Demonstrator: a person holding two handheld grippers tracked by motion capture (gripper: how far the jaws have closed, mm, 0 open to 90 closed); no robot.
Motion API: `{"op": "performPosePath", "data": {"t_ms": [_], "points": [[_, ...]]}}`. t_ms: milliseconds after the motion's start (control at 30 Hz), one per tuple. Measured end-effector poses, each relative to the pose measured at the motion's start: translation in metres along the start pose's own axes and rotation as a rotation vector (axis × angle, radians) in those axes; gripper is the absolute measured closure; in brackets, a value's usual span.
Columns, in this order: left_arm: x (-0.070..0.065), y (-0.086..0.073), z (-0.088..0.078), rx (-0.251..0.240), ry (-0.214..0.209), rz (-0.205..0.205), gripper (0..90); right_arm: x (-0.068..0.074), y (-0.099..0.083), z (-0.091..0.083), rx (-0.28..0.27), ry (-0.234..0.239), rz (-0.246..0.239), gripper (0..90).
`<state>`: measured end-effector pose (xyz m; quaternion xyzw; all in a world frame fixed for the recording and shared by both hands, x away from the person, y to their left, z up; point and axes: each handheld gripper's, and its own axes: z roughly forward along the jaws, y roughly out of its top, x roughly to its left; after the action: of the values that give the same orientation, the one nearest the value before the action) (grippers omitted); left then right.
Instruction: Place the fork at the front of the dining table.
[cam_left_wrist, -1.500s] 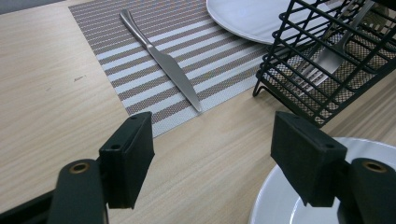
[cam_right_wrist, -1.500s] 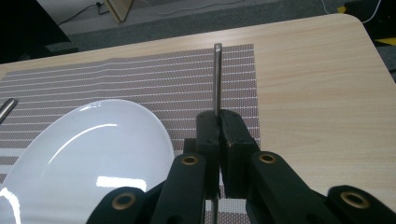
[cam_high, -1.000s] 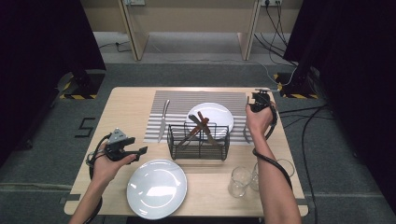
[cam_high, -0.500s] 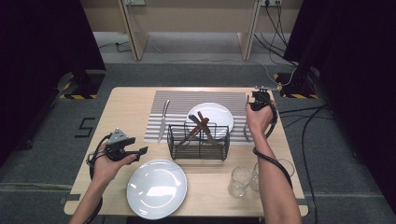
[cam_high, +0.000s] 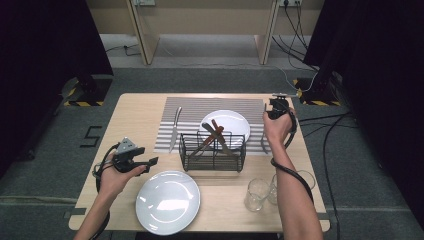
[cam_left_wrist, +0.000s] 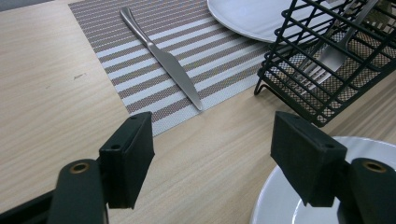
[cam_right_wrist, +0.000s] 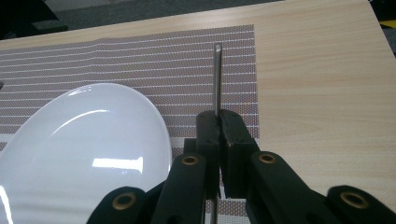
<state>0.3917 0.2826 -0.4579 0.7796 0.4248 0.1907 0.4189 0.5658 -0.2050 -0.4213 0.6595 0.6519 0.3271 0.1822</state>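
My right gripper (cam_right_wrist: 219, 119) is shut on the thin handle of a metal utensil (cam_right_wrist: 217, 70), which lies along the striped placemat (cam_right_wrist: 140, 60) just right of a white plate (cam_right_wrist: 84, 154). Its working end is hidden behind the jaws. From above, the right gripper (cam_high: 276, 106) sits at the mat's far right corner. Low over the bare wood at the table's left, my left gripper (cam_high: 152, 161) is open and holds nothing. Seen along its jaws, the left gripper (cam_left_wrist: 212, 140) faces a table knife (cam_left_wrist: 163, 58) on the mat.
A black wire basket (cam_high: 212, 150) holding several utensils stands mid-table in front of the mat's plate (cam_high: 227, 122). A second white plate (cam_high: 167, 200) lies near the front edge beside the left gripper. Two clear glasses (cam_high: 257, 194) stand at the front right, by the right forearm.
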Motion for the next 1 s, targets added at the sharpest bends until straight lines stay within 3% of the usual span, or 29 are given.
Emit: {"op": "performPosePath", "data": {"t_ms": [733, 1000], "points": [[0.001, -0.002, 0.001, 0.003, 0.000, -0.003, 29.4, 0.001, -0.006, 0.023, -0.011, -0.013, -0.005, 87.2], [0.001, -0.002, 0.001, 0.005, -0.001, -0.004, 29.4, -0.002, -0.003, 0.016, -0.001, 0.004, -0.001, 87.3]]}}
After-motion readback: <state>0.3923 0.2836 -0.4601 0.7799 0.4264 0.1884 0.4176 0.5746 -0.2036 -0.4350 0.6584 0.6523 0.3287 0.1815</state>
